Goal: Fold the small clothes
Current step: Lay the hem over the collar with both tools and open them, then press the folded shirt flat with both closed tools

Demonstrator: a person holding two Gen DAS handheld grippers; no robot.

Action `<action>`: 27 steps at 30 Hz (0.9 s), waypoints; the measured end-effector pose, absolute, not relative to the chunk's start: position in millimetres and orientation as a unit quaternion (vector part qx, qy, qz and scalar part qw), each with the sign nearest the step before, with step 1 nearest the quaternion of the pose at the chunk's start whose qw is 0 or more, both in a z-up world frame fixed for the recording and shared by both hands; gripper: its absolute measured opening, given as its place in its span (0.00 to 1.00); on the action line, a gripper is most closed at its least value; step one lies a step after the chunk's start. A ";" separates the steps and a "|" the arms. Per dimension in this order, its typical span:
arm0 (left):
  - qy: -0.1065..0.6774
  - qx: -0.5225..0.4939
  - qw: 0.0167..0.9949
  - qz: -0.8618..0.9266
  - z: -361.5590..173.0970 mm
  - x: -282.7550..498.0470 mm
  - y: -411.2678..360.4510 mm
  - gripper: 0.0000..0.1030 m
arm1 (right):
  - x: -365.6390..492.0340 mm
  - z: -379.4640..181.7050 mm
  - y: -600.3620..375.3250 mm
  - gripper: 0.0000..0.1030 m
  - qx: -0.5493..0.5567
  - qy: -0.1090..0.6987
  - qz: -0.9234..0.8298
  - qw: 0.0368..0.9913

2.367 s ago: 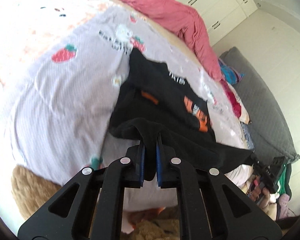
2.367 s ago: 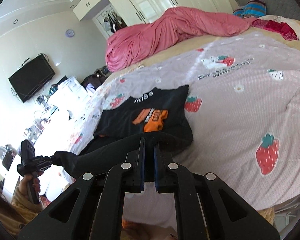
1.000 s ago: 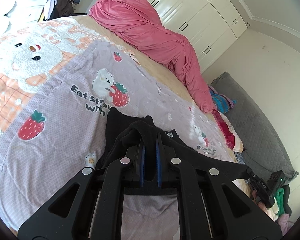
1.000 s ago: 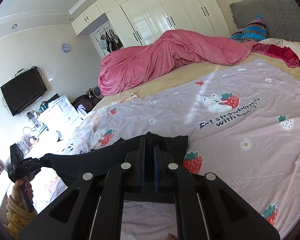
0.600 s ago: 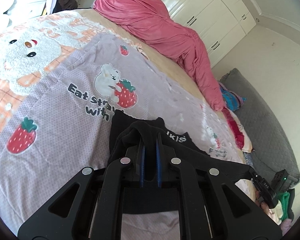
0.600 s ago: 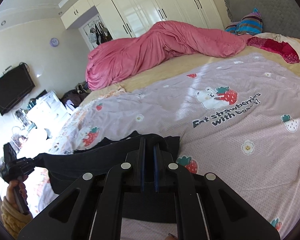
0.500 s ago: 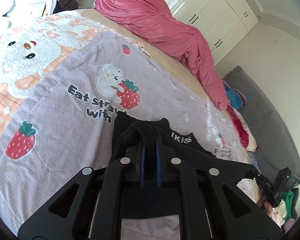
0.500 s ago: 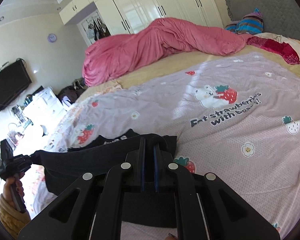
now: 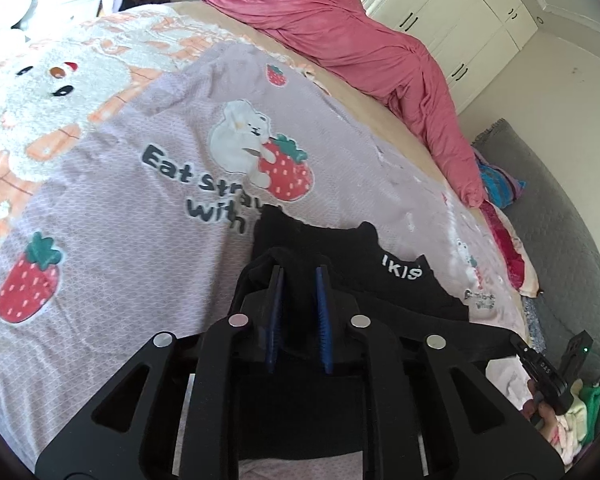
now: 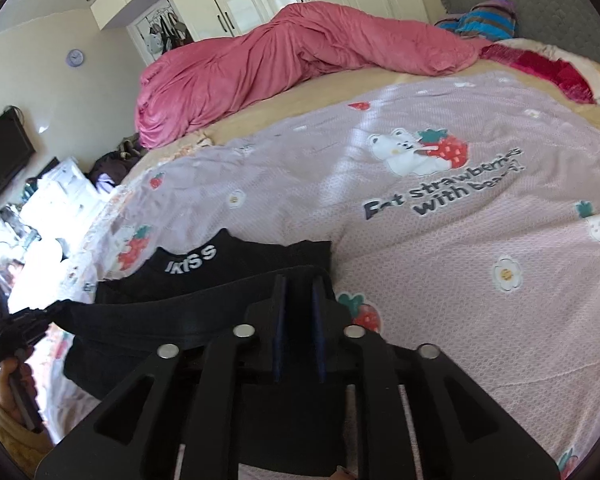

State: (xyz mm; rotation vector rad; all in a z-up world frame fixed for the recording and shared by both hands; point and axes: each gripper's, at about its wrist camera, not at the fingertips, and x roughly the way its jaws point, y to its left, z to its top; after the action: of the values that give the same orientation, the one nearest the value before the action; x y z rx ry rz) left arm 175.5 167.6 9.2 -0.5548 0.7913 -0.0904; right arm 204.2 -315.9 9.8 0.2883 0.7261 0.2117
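Here, black garment (image 9: 340, 256) spans lower centre of both views, lying on strawberry-print bedspread (image 9: 120, 220). Left gripper (image 9: 298, 276): blue pads narrowly parted, pinching fabric fold between them. Right gripper (image 10: 298, 280): same narrow gap, clamped on opposite end of fold; also visible at lower right of left view (image 9: 540, 364). Fold edge runs taut between the two. Versus 2.4 s ago: orange print now hidden under fold; white collar lettering (image 10: 190, 259) remains exposed beyond pads.
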 end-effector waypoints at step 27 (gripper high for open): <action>0.453 -0.139 0.876 -0.095 -24.3 199.0 90.0 0.17 | 218.1 -42.8 -254.5 0.20 0.037 0.419 0.113 0.900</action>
State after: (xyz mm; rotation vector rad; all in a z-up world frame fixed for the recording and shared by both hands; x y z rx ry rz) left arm 199.0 90.0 -24.3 -0.2895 0.9453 -0.1987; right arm 218.1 -254.5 -42.8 0.0756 0.8669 0.2343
